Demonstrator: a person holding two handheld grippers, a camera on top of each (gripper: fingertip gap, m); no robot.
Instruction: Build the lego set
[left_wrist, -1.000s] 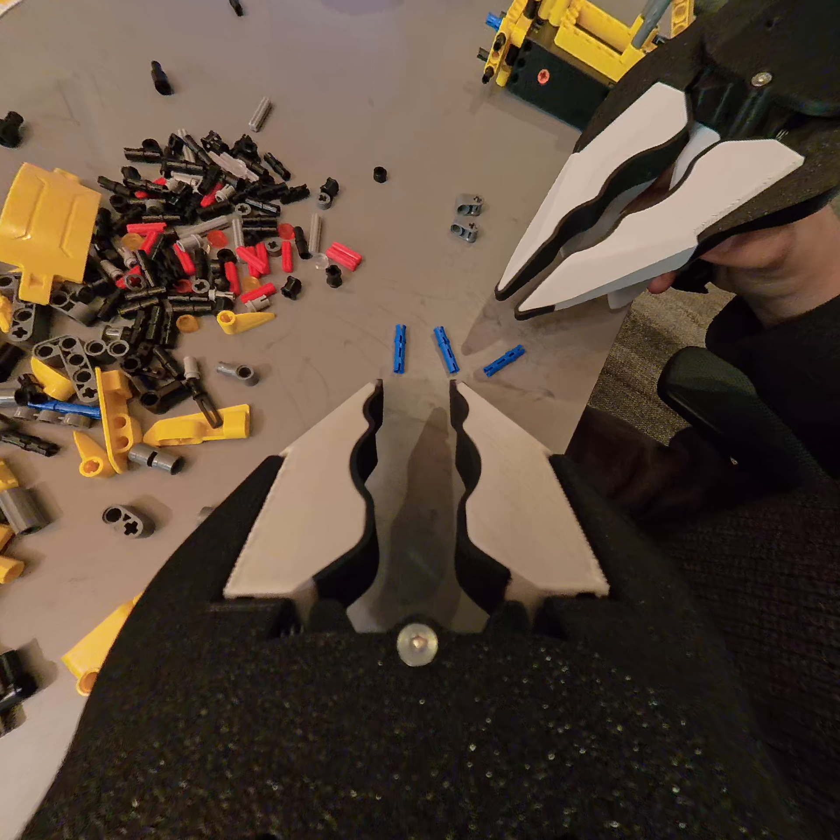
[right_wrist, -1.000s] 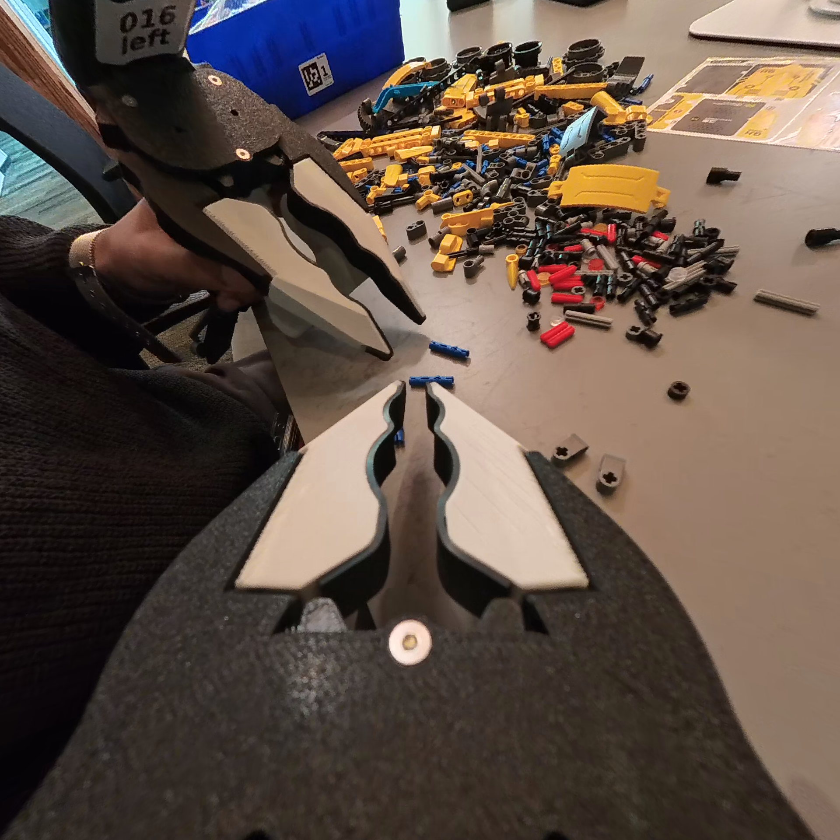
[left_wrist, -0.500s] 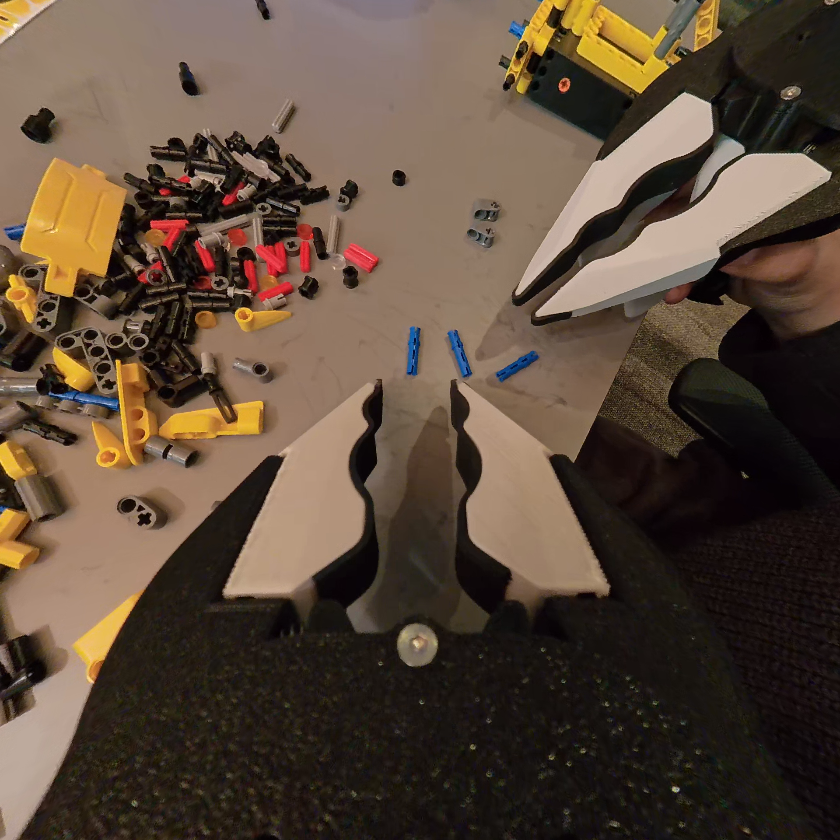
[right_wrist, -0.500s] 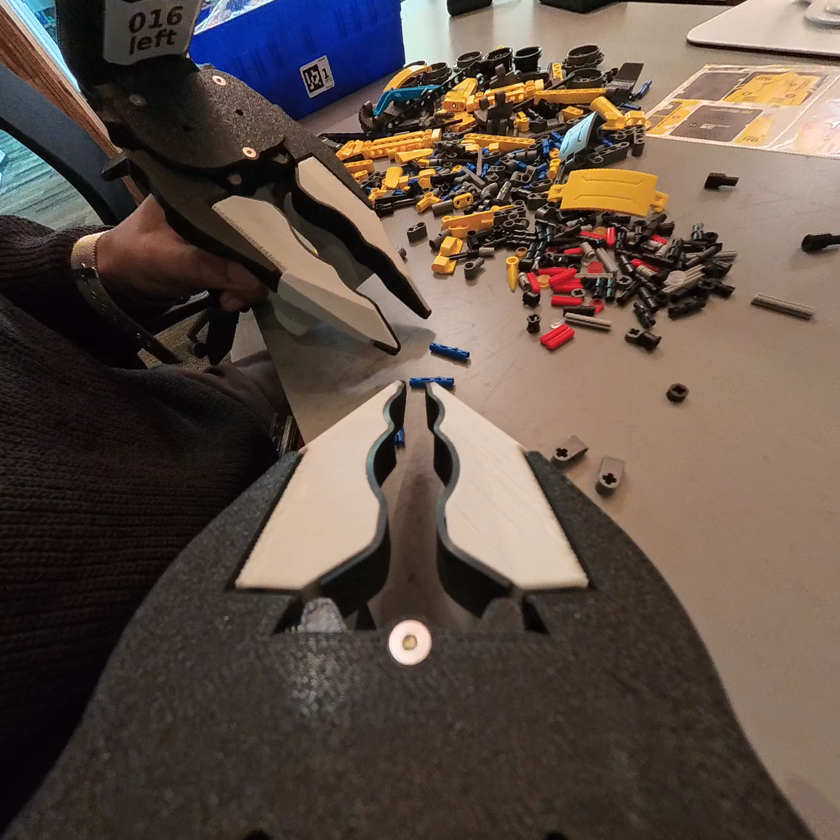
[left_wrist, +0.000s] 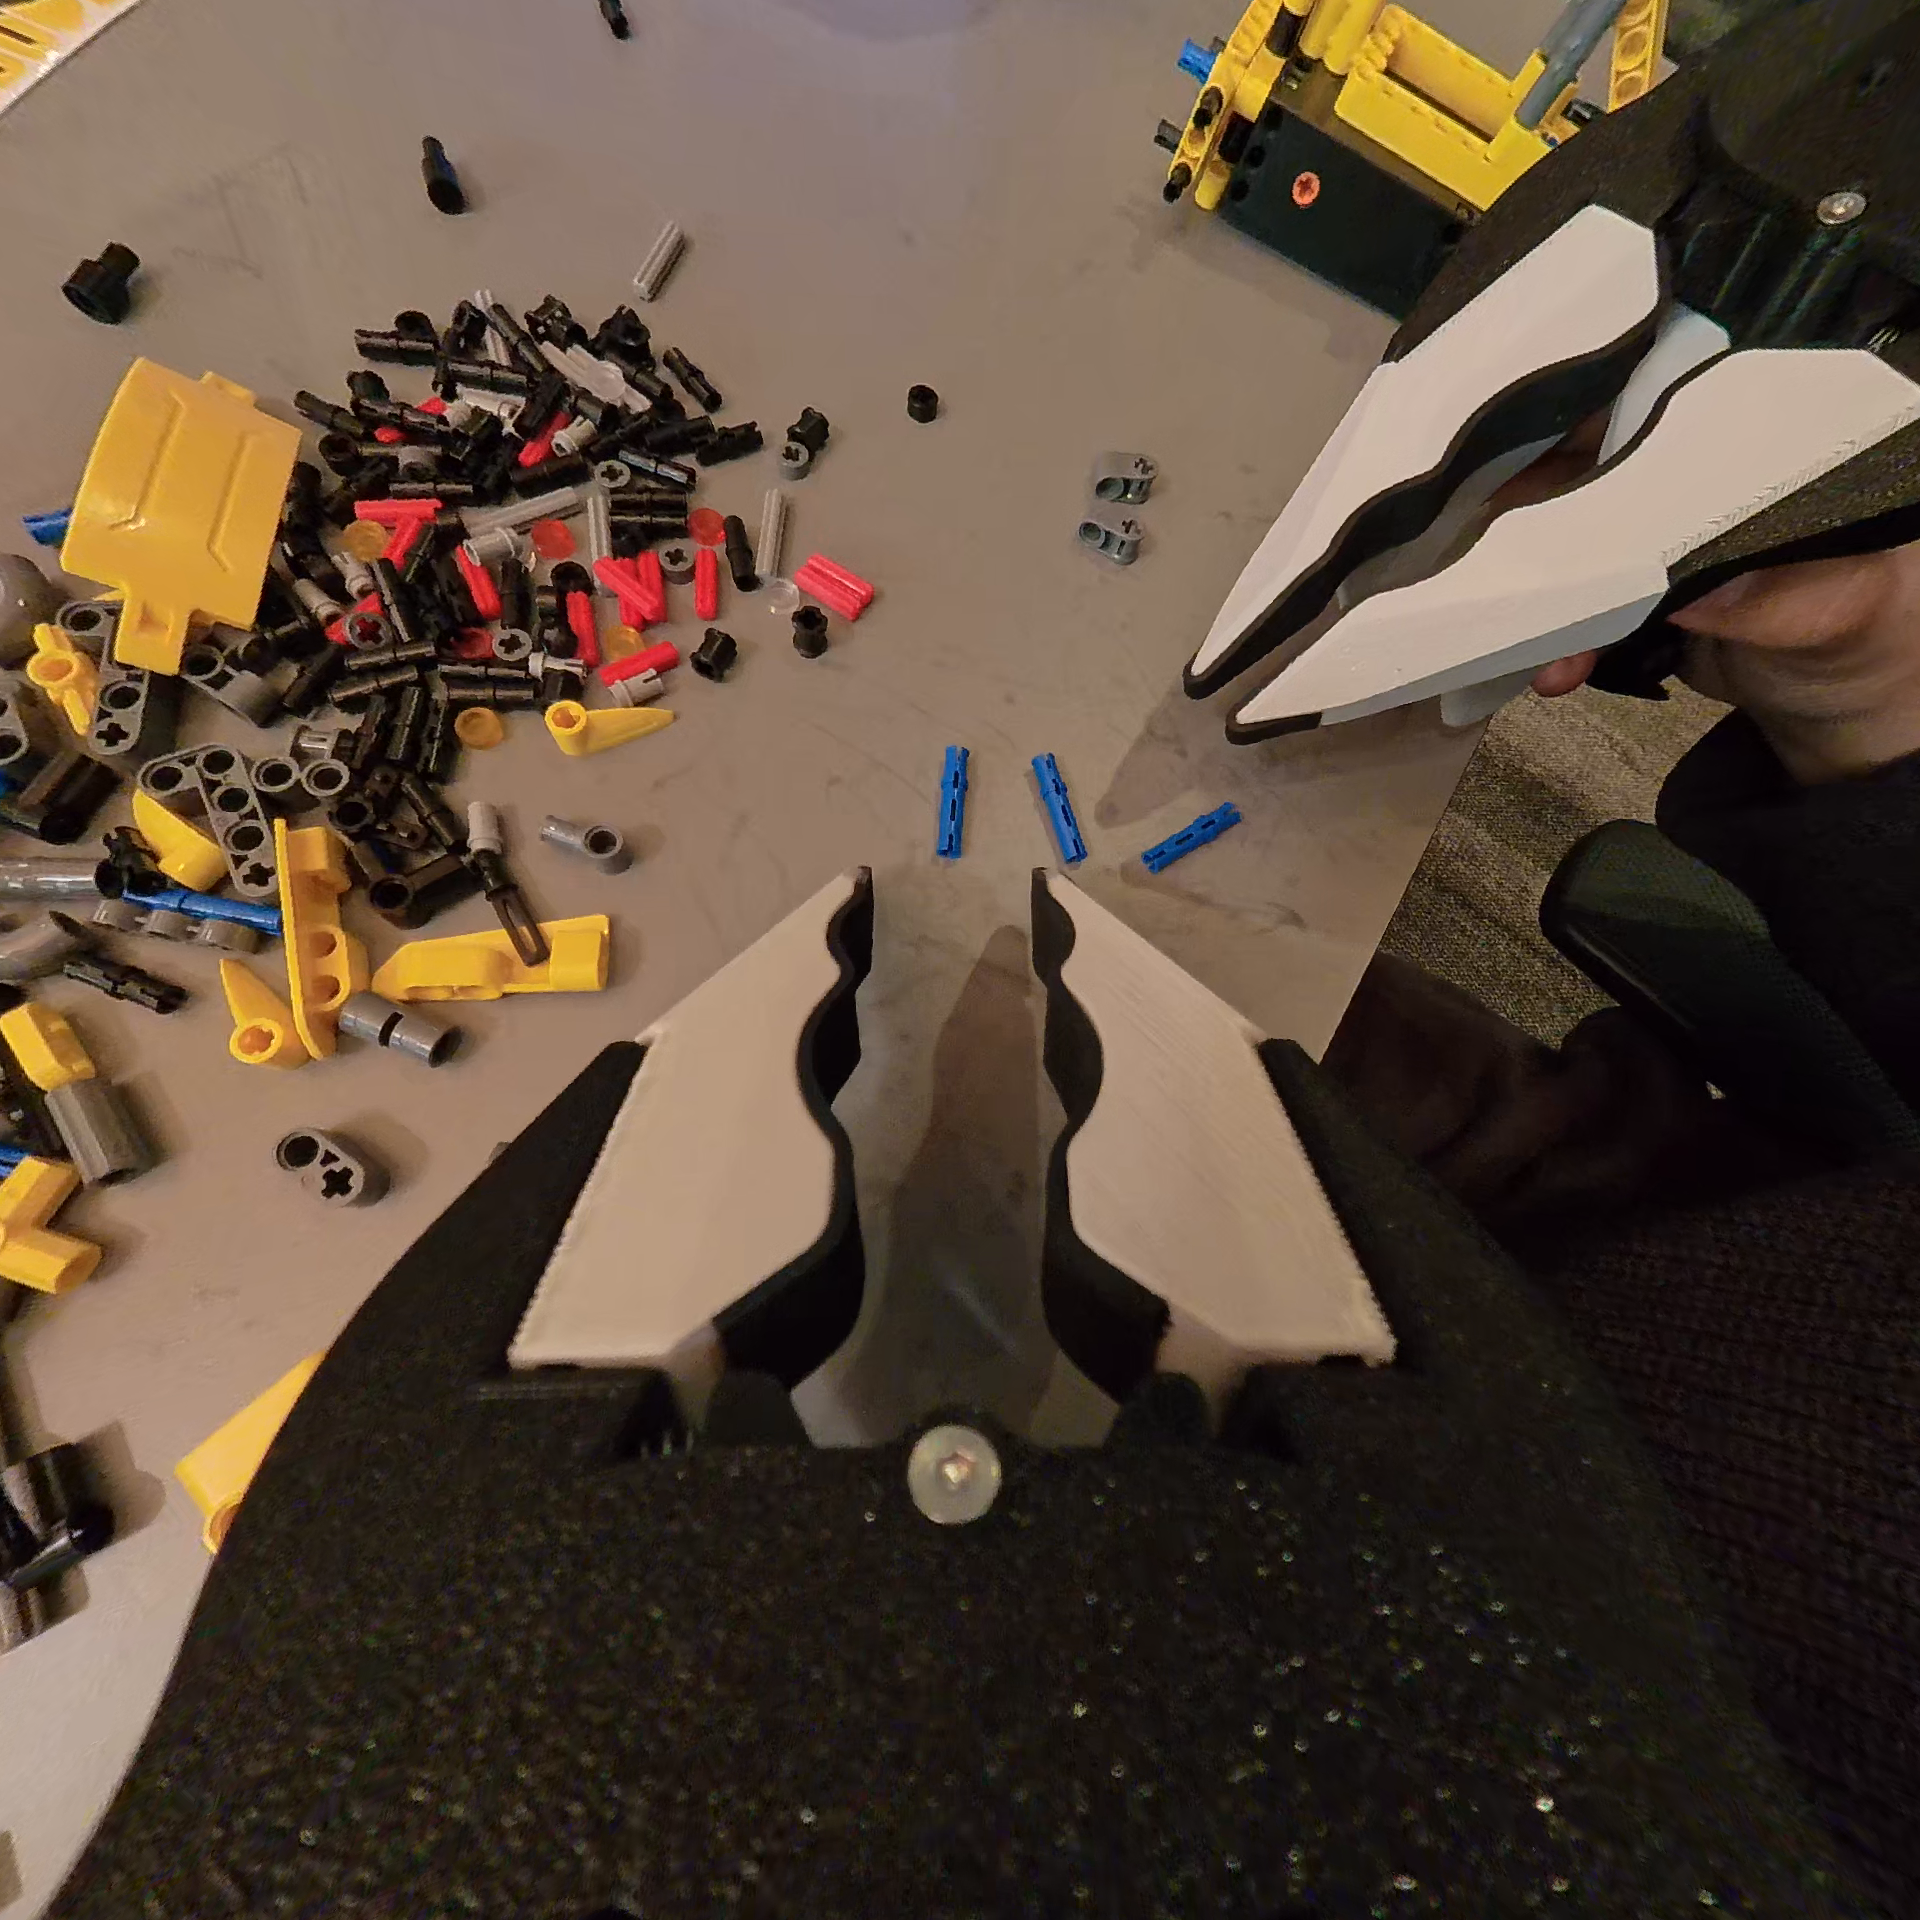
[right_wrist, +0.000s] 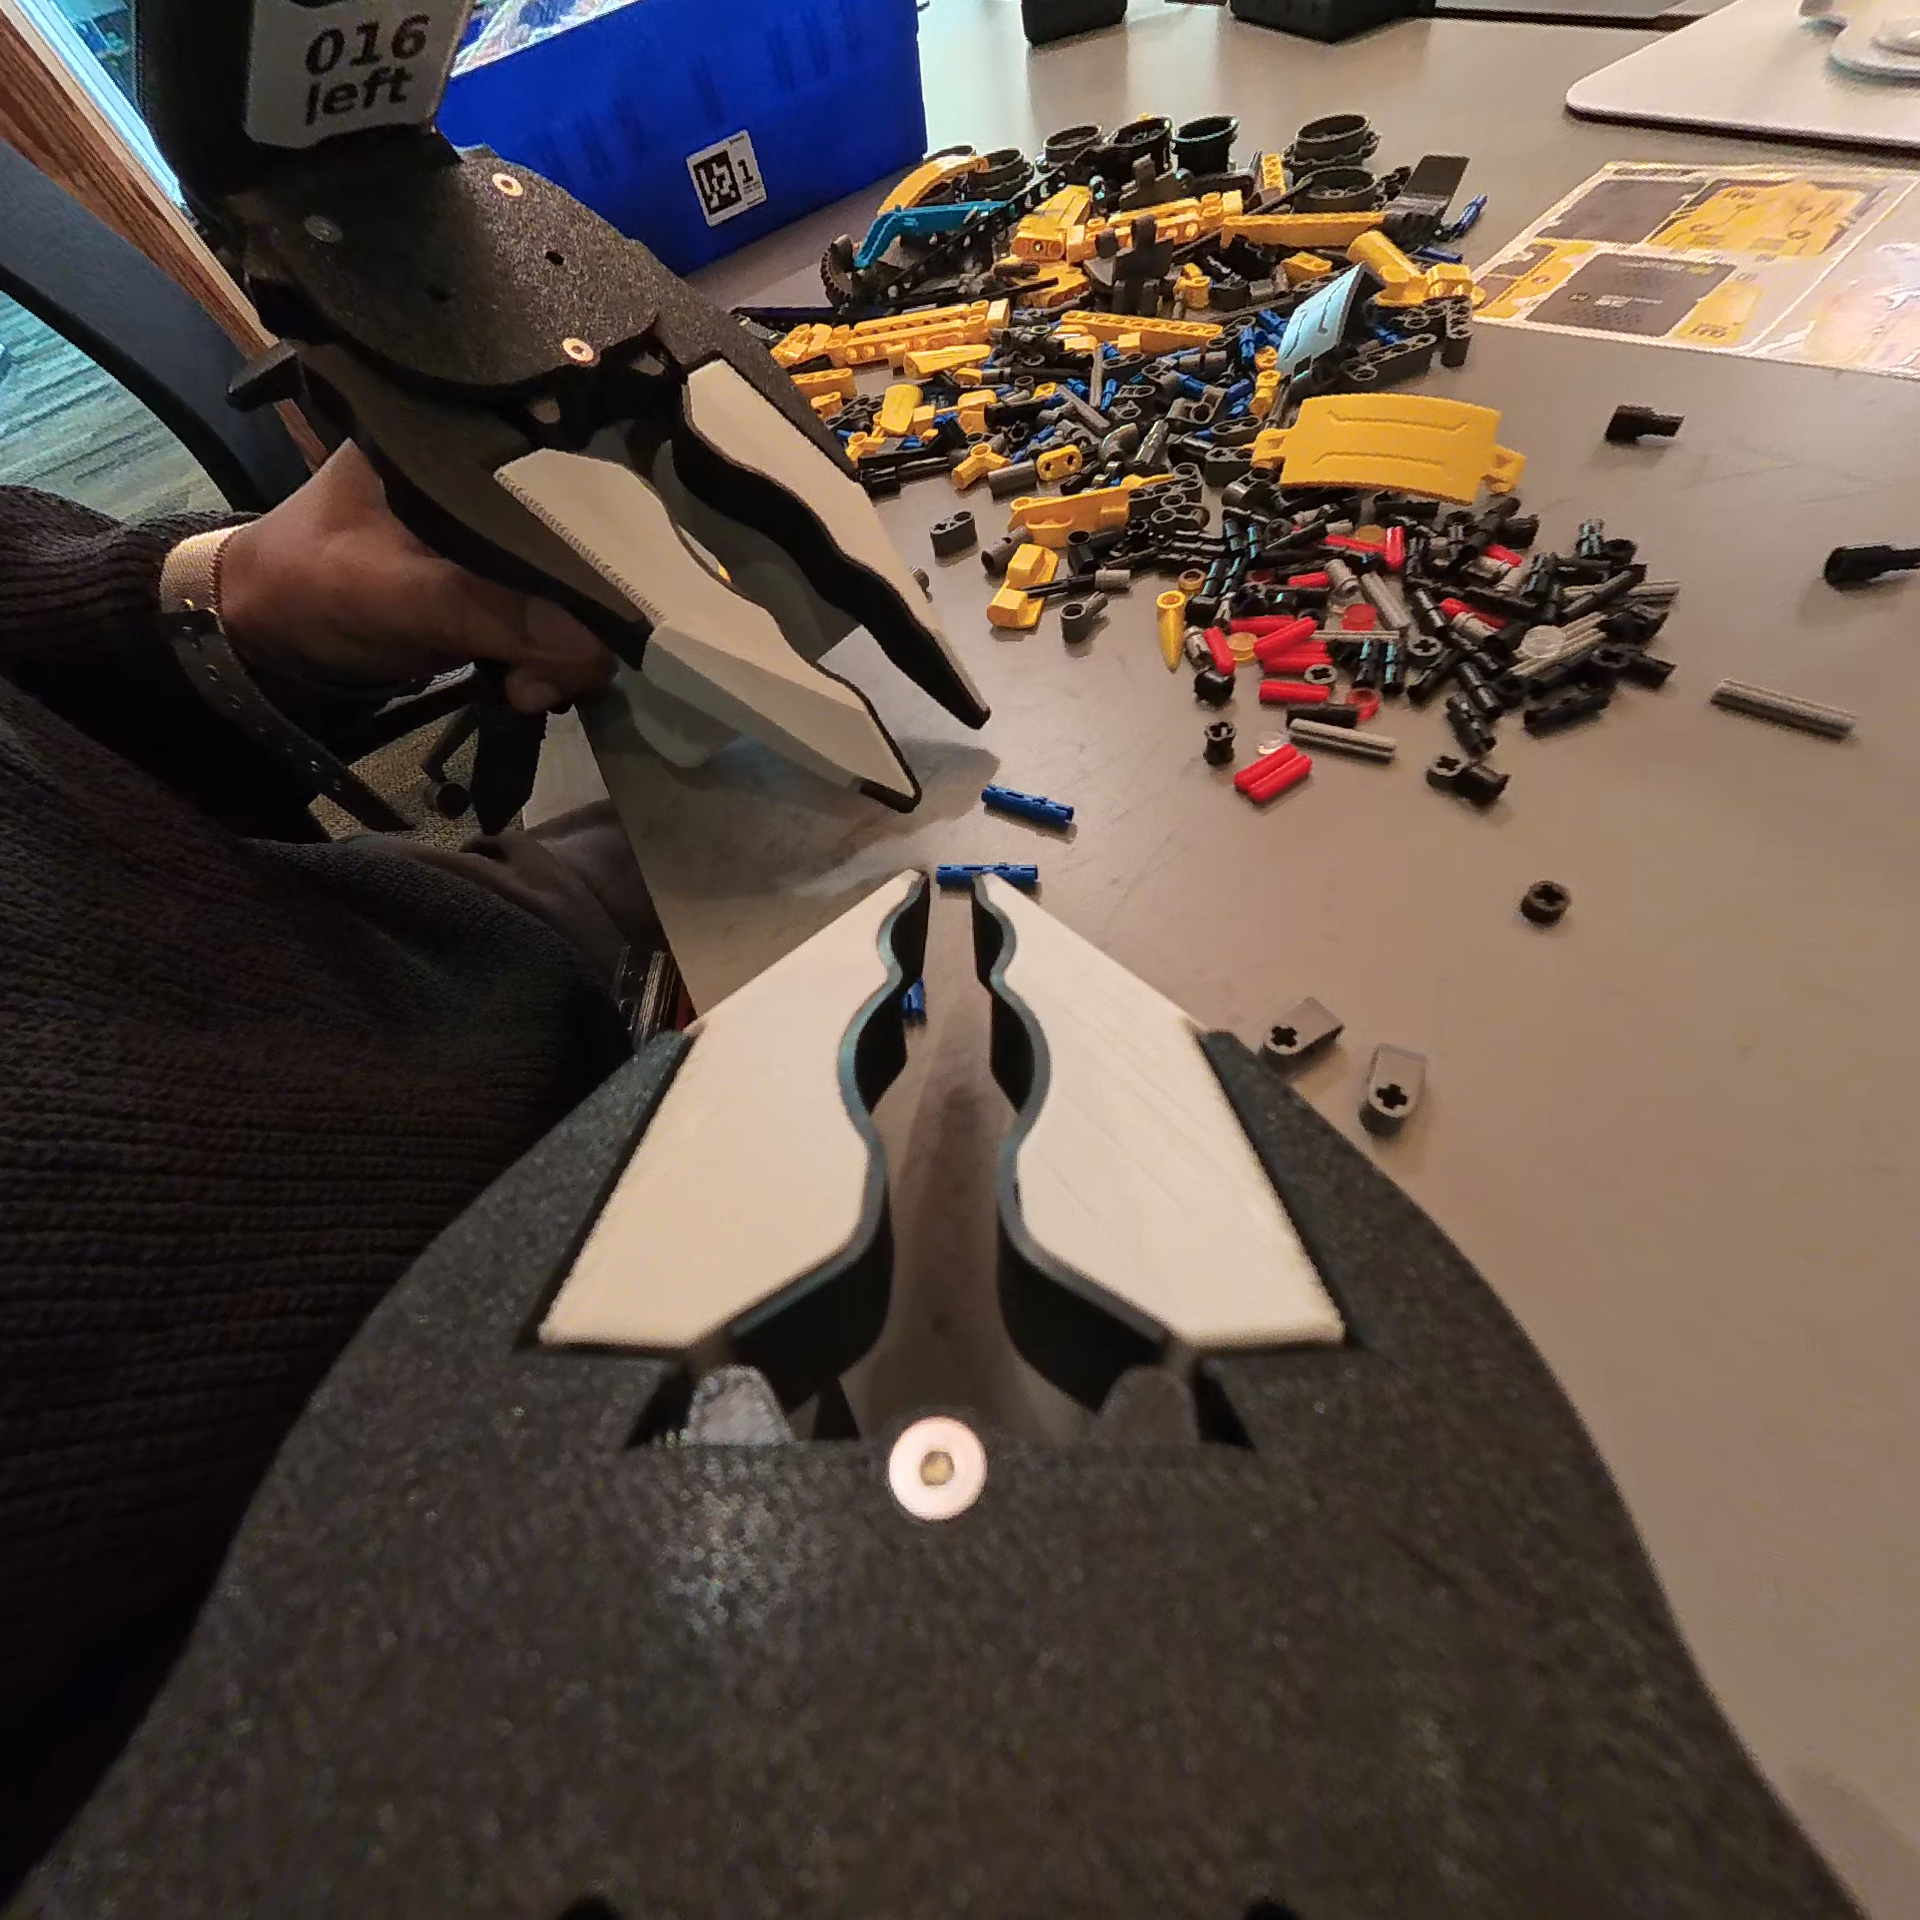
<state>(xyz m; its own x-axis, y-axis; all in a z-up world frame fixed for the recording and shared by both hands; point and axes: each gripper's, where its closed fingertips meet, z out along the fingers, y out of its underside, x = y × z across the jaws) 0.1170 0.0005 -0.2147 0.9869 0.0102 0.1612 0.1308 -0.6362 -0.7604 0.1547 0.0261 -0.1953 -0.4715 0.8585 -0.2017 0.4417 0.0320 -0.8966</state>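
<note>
Three small blue pins (left_wrist: 952, 800) (left_wrist: 1058, 808) (left_wrist: 1190, 836) lie on the grey table just beyond my left gripper (left_wrist: 951, 881). It is open and empty, hovering low over the table. My right gripper (right_wrist: 948, 881) is empty, its jaws only a narrow gap apart. One blue pin (right_wrist: 987, 873) lies just past its tips, another (right_wrist: 1027, 808) lies farther off, and a third (right_wrist: 914, 997) shows between its fingers on the table below. The right gripper (left_wrist: 1216, 707) shows at upper right in the left wrist view. The left gripper (right_wrist: 940, 758) shows at upper left in the right wrist view.
A heap of black, red, grey and yellow parts (left_wrist: 499, 582) with a yellow panel (left_wrist: 177, 499) lies to the left. A yellow and black assembly (left_wrist: 1351, 156) stands at the back. Two grey connectors (left_wrist: 1122, 509), a blue bin (right_wrist: 707, 114) and a printed sheet (right_wrist: 1714, 260) are nearby. The table edge and a chair (left_wrist: 1662, 935) are at right. Spacing between my two grippers at the tips: around 6 cm.
The left wrist view has drifted a little, so the pins and heap sit slightly farther right in it. Both grippers' jaws keep the same gaps. Nothing was picked up.
</note>
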